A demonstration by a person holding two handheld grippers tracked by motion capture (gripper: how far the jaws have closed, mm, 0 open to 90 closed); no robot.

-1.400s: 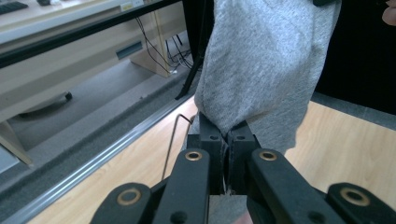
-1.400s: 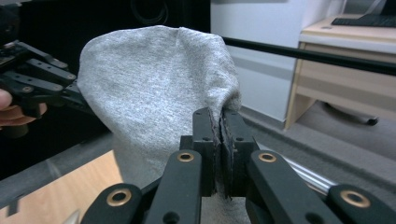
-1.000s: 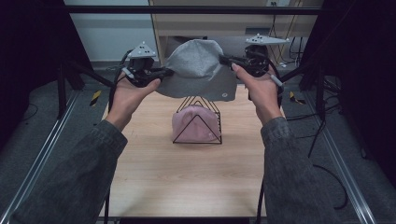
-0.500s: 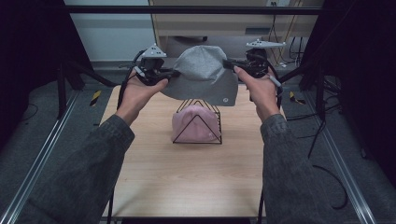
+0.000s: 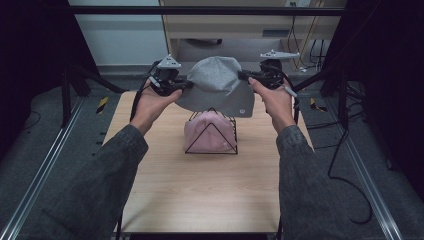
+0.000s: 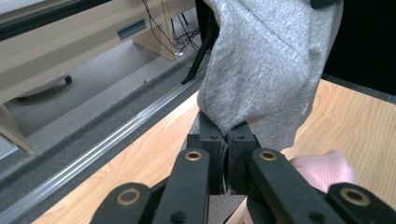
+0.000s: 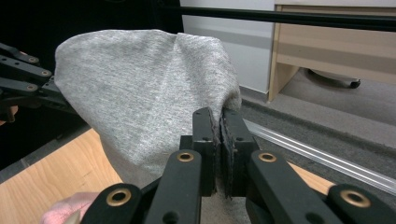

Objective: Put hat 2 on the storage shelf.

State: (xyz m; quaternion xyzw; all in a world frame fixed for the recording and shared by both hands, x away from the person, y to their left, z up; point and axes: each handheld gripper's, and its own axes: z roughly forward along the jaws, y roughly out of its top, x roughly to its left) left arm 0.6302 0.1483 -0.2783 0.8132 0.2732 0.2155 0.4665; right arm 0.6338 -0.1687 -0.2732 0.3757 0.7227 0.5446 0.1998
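Pale wood counter [image 5: 200,190], dark room around it, a cabinet and cables beyond: I hold a grey cap [image 5: 217,82] stretched between both grippers, in the air just above a black wire rack [image 5: 210,142] that already carries a pink cap [image 5: 207,132].

What could go wrong, as I judge it: each gripper has only a thin pinch of cloth at the rim, so a tug outward, or one hand dropping faster than the other, could pull the fabric free on one side and let the grey cap swing down lopsided. If it comes down off-centre it may catch the rack's wire peak, tip the light frame, or drag the pink cap out of place. The soft crown could also fold under and sit crumpled rather than nest over the pink one.

My left gripper [image 6: 227,140] is fully closed on the cap's edge, fabric squeezed between the pads, with the pink cap just below to the right in the left gripper view. My right gripper [image 7: 219,123] is likewise clamped tight on the opposite edge, the grey cloth spreading away toward the other hand.
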